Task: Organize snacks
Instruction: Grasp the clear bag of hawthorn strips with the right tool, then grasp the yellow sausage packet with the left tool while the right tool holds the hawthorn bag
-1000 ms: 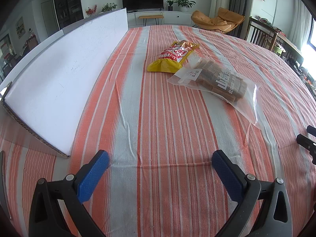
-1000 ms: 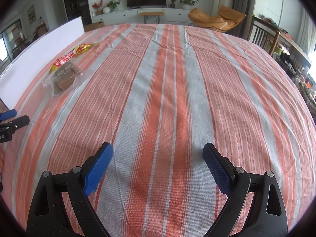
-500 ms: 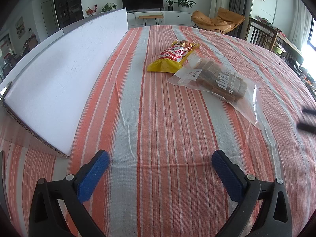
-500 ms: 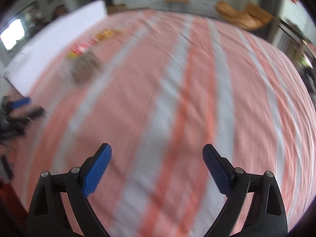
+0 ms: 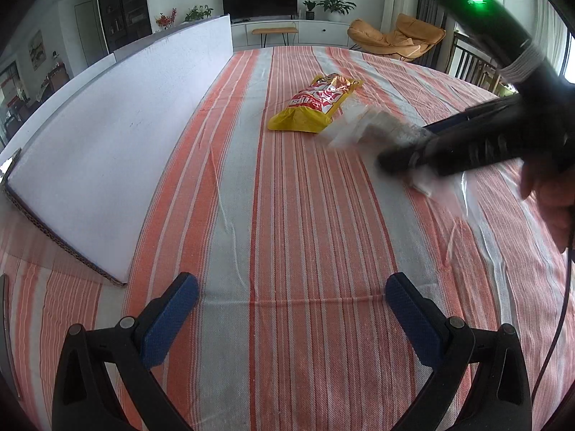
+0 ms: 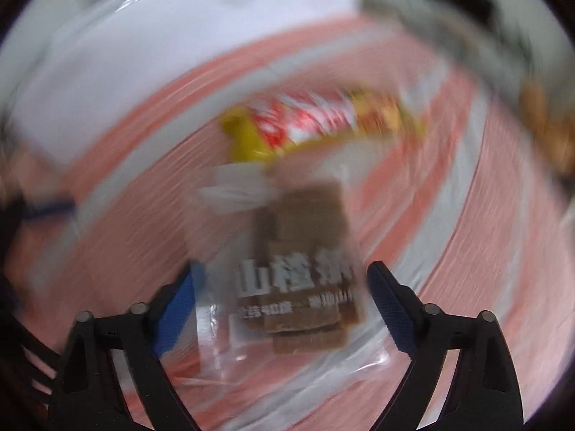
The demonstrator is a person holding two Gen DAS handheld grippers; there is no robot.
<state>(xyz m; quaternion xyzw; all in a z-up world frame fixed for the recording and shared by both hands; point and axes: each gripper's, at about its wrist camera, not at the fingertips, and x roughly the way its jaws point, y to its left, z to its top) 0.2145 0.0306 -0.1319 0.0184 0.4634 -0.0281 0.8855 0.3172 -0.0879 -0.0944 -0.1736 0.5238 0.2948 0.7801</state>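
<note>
A clear plastic bag of brown snack bars (image 6: 305, 262) lies on the striped tablecloth, and my open right gripper (image 6: 284, 301) hangs over its near end with the bag between the fingers; the view is blurred. A yellow and red snack bag (image 6: 316, 122) lies just beyond it. In the left wrist view the yellow bag (image 5: 316, 104) lies mid-table, the clear bag (image 5: 363, 129) is partly hidden by the right gripper (image 5: 395, 160) reaching in from the right. My left gripper (image 5: 291, 305) is open and empty over the near tablecloth.
A long white foam board (image 5: 118, 136) lies on the table's left side. The orange-and-grey striped cloth (image 5: 287, 215) covers the table. A chair (image 5: 467, 68) stands at the far right edge. A TV unit and armchair stand behind.
My right gripper has swung quickly left across the table and now sits over the clear bag of brown bars. The left gripper has not moved.
</note>
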